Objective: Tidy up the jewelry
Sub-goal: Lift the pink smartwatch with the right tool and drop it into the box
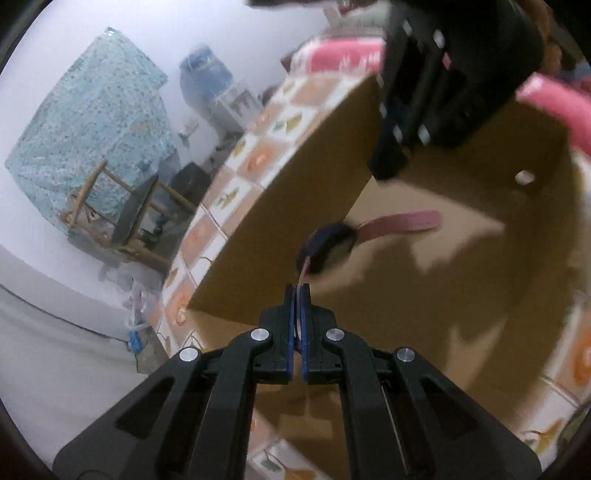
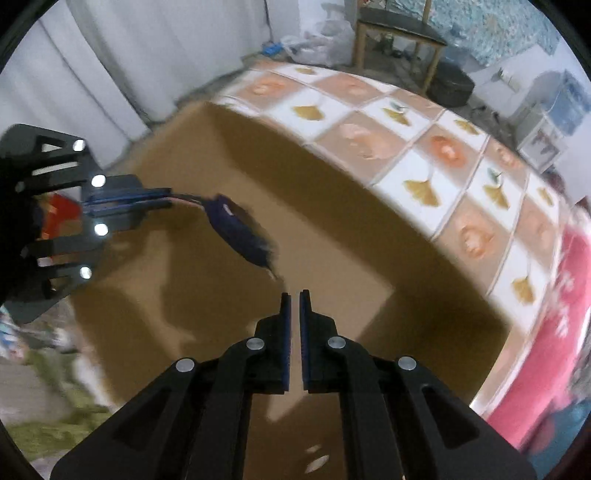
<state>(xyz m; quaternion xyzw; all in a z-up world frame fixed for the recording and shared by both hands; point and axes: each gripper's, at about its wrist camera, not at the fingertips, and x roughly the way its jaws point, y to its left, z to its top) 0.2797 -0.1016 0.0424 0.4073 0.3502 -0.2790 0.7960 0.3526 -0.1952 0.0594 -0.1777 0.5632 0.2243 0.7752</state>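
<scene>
A wristwatch with a dark blue case [image 1: 327, 245] and a pink strap [image 1: 400, 223] hangs over an open cardboard box [image 1: 295, 221]. My left gripper [image 1: 297, 290] is shut on the near end of the strap and holds the watch above the box floor. In the right wrist view the left gripper [image 2: 162, 201] shows at the left with the watch [image 2: 240, 232] dangling from it. My right gripper [image 2: 294, 295] is shut and empty, just below the watch, over the box [image 2: 332, 258]. It also appears in the left wrist view [image 1: 391, 162] at the top.
The box lies on a tablecloth [image 2: 424, 155] with orange flower and leaf squares. A pink cloth [image 2: 554, 350] lies at the right. A wooden chair [image 2: 399, 33], a patterned teal cover [image 1: 92, 129] and a blue water jug [image 1: 207, 70] stand beyond the table.
</scene>
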